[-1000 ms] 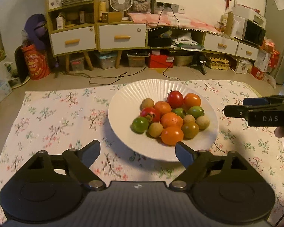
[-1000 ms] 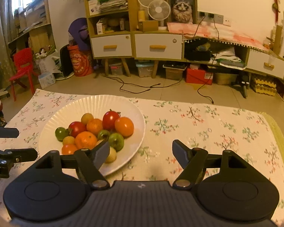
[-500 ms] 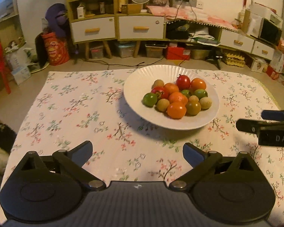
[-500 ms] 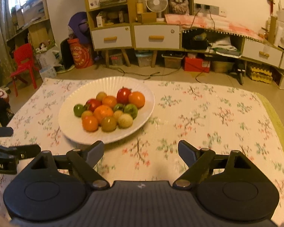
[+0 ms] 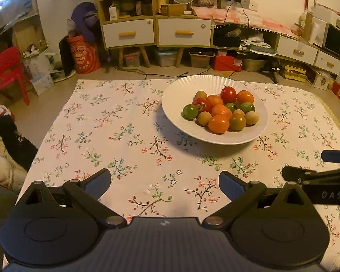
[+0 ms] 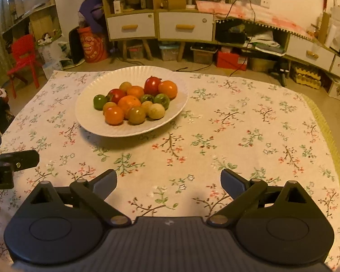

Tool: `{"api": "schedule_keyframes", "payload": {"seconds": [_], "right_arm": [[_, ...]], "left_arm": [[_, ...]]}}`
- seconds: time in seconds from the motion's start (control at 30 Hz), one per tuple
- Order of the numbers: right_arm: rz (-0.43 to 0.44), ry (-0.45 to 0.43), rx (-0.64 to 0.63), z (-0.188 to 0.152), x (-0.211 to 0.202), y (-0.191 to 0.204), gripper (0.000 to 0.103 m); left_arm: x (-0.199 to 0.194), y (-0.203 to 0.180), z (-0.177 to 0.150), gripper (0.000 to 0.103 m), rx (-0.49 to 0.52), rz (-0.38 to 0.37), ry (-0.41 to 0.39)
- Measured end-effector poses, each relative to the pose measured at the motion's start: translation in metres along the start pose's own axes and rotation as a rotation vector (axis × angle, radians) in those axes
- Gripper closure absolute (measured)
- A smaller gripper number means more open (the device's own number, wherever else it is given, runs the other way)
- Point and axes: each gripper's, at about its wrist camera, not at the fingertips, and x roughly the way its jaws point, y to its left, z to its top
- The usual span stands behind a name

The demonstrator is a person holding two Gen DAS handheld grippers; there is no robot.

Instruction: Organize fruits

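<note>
Both my left tool (image 5: 165, 182) and right tool (image 6: 168, 181) have just spread wide and empty, backed off from the white ribbed plate (image 5: 176, 90) of small mixed fruits (image 5: 219, 110) on the floral-clothed surface (image 5: 115, 136), so the sorting looks finished.

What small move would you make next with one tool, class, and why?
Probably bring the right tool forward to the plate and over the near orange fruit. Both tools stand open and empty above bare tablecloth, the left tool included; the right's jaws have just been opening.
</note>
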Motion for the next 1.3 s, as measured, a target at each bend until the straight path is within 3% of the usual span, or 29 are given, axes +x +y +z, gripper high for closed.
{"api": "schedule_keyframes", "payload": {"seconds": [0.27, 1.3], "right_arm": [[-0.048, -0.032, -0.059, -0.001, -0.001, 0.011, 0.004], [-0.028, -0.037, -0.048, -0.001, -0.005, 0.015, 0.001]], "left_arm": [[0.007, -0.003, -0.005, 0.002, -0.004, 0.016, 0.037], [0.007, -0.008, -0.010, 0.002, -0.001, -0.014, 0.063]]}}
